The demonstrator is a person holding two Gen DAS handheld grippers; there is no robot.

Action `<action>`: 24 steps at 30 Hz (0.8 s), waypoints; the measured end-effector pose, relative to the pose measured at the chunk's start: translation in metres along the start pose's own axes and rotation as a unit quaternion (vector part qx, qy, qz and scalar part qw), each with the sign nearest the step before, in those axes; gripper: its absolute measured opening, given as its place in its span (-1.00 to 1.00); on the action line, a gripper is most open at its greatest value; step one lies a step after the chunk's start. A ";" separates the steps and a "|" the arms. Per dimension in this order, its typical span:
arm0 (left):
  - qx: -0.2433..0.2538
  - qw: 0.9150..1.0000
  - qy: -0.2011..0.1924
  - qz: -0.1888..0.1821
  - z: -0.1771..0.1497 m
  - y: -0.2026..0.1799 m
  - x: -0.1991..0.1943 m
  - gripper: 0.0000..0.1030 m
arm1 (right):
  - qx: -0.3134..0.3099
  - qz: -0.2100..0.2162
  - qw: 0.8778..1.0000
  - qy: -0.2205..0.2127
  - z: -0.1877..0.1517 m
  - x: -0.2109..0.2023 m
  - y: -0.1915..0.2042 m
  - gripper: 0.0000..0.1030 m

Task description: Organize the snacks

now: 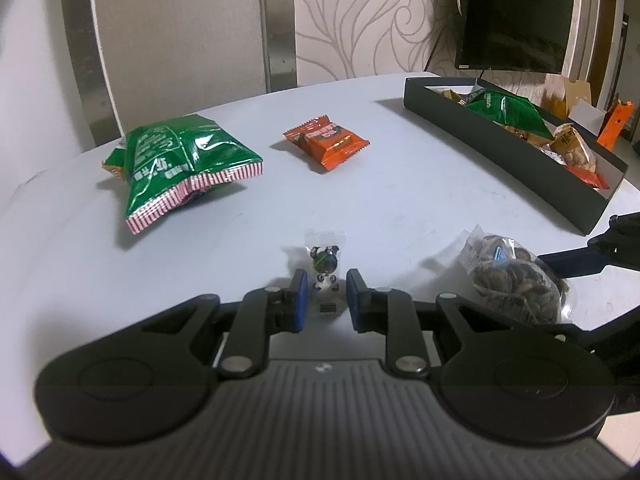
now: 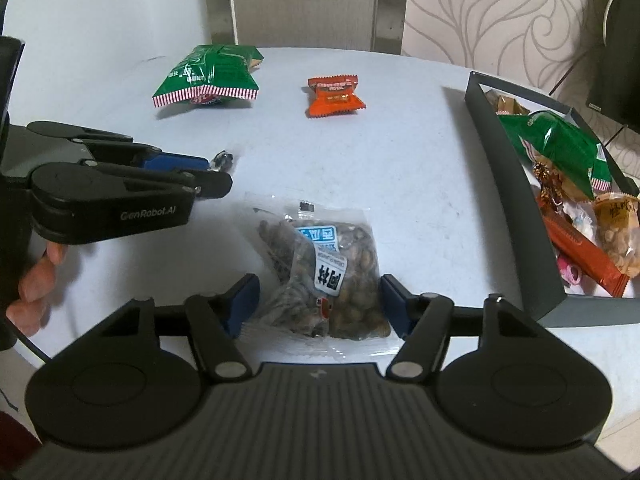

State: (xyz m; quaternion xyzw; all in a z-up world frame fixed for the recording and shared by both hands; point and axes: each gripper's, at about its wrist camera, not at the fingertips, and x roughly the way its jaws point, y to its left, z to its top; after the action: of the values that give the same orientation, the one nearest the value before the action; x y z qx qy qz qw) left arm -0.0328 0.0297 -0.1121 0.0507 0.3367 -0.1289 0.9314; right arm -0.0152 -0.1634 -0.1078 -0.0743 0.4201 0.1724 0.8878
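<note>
Clear-wrapped panda candy point(image 1: 325, 268) sits between left gripper point(image 1: 325, 300) pads, small gaps either side, no pinch yet. Right gripper point(image 2: 318, 306) fingers spread around nut bag point(image 2: 320, 276), just beside candy. Close squarely, lift clear, carry to black tray point(image 1: 480, 128) beyond candy.
</note>
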 end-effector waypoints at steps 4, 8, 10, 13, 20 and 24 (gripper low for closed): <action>0.001 1.000 0.001 -0.002 0.000 0.000 0.001 -0.49 | -0.004 0.002 1.000 0.000 0.001 0.001 0.004 0.33; 0.009 1.000 0.000 -0.003 -0.001 -0.003 0.000 -0.40 | -0.007 0.009 1.000 0.013 0.007 0.006 0.010 0.55; 0.008 1.000 -0.001 -0.002 -0.002 -0.002 -0.002 -0.39 | 0.002 0.020 1.000 0.023 0.010 0.008 0.012 0.67; 0.007 1.000 0.000 -0.002 -0.004 0.000 -0.003 -0.39 | 0.014 0.025 0.999 0.026 0.013 0.011 0.014 0.71; 0.006 1.000 0.001 -0.001 -0.004 0.003 -0.004 -0.39 | -0.013 0.008 1.000 0.017 0.017 0.015 0.014 0.25; 0.006 1.000 0.001 0.002 -0.003 0.003 -0.003 -0.38 | -0.013 0.008 1.000 0.013 0.016 0.013 0.013 0.17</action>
State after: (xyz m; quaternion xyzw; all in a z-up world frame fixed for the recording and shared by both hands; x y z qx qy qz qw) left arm -0.0360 0.0339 -0.1130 0.0568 0.3366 -0.1289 0.9311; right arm -0.0007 -0.1438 -0.1076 -0.0845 0.4300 0.1842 0.8798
